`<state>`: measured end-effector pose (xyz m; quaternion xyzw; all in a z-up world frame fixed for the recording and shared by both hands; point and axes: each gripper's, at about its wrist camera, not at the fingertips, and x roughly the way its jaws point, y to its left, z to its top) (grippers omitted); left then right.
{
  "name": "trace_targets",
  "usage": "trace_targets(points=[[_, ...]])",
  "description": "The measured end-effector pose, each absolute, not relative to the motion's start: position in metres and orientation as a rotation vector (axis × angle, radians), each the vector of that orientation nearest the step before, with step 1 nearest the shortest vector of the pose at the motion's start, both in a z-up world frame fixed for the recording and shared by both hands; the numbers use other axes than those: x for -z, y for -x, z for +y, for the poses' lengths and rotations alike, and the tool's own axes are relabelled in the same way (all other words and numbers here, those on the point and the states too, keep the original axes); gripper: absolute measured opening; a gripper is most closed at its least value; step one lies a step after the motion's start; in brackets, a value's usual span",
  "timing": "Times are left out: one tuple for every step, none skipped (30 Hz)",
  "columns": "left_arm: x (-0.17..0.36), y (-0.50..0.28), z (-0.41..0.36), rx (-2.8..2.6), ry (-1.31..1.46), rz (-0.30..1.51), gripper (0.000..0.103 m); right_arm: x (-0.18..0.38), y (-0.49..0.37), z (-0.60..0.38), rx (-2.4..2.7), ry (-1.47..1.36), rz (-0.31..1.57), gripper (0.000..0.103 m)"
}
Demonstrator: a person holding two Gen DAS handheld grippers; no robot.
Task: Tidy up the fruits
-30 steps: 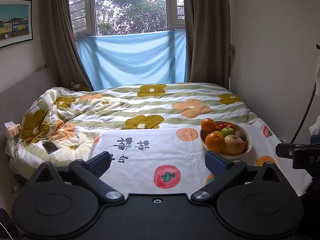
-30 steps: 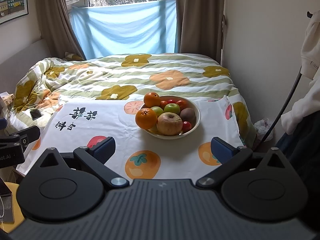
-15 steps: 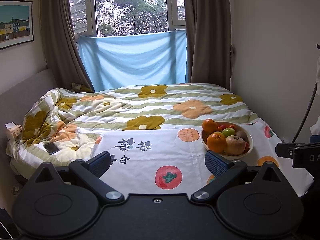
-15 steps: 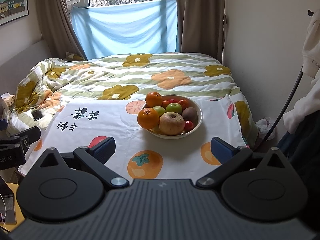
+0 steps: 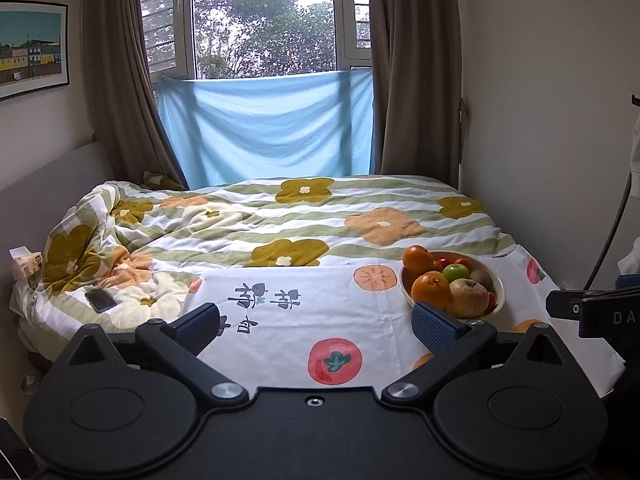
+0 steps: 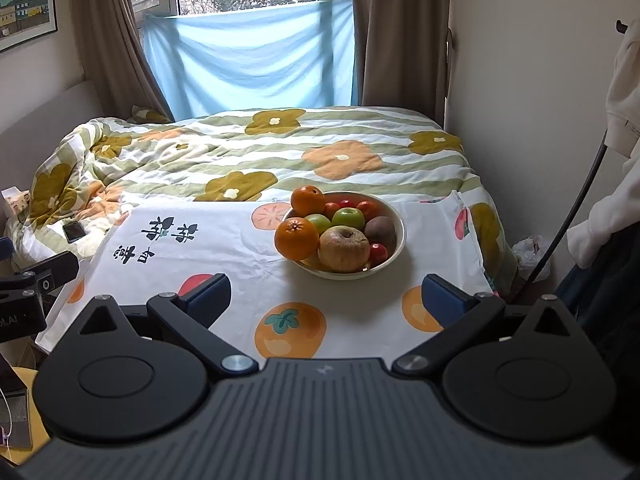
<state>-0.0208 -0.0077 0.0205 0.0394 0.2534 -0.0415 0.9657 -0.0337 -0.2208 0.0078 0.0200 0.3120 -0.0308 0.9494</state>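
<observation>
We hold two grippers over the foot of a bed, both with jaws spread wide and nothing between them: the left gripper (image 5: 316, 322) hangs above the white fruit-print cloth (image 5: 280, 332), and the right gripper (image 6: 326, 298) hangs above the same cloth just short of the fruit bowl (image 6: 394, 216). The white bowl rests on the cloth toward its far right side, apart from both grippers, and is heaped full. At its front we see a large orange (image 6: 297, 239) touching a brownish apple (image 6: 344, 249); a second orange (image 6: 307, 200) sits at the back left, with two green apples (image 6: 349, 218) in the middle, a kiwi (image 6: 381, 229) at the right and several small red fruits (image 6: 378, 252) tucked among them. Beyond the cloth spreads a striped quilt with flower patches (image 6: 280, 152), on whose rumpled left edge lies a dark phone (image 5: 100, 300). A blue sheet (image 5: 268, 128) hangs across the lower window between brown curtains (image 5: 416, 72), and a framed picture (image 5: 32, 48) hangs on the left wall.
</observation>
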Motion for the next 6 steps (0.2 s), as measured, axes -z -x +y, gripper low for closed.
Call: trace_targets(points=[[-0.0192,0.0198,-0.0076,0.083,-0.080,0.517,0.103,-0.0074,0.0334,-0.2197,0.063,-0.042,0.636,0.103],[-0.0175,0.0186,-0.0071,0.083,-0.078,0.522,0.103,-0.0069,0.0324,-0.2193,0.064,-0.044,0.638,0.103],[-0.0161,0.0173,-0.0071,0.083,-0.076,0.528,0.103,-0.0059,0.0315,-0.2195,0.065,-0.048,0.641,0.103],[-0.0145,0.0155,-0.0068,0.081,-0.073,0.535,0.103,-0.0046,0.0301,-0.2206,0.065,-0.051,0.646,0.103],[-0.0128,0.0143,-0.0067,0.078,-0.072,0.541,0.103,-0.0029,0.0289,-0.2194,0.064,-0.053,0.652,0.103],[-0.0110,0.0120,-0.0072,0.077,-0.073,0.550,0.103,-0.0009,0.0267,-0.2213,0.063,-0.056,0.659,0.103]])
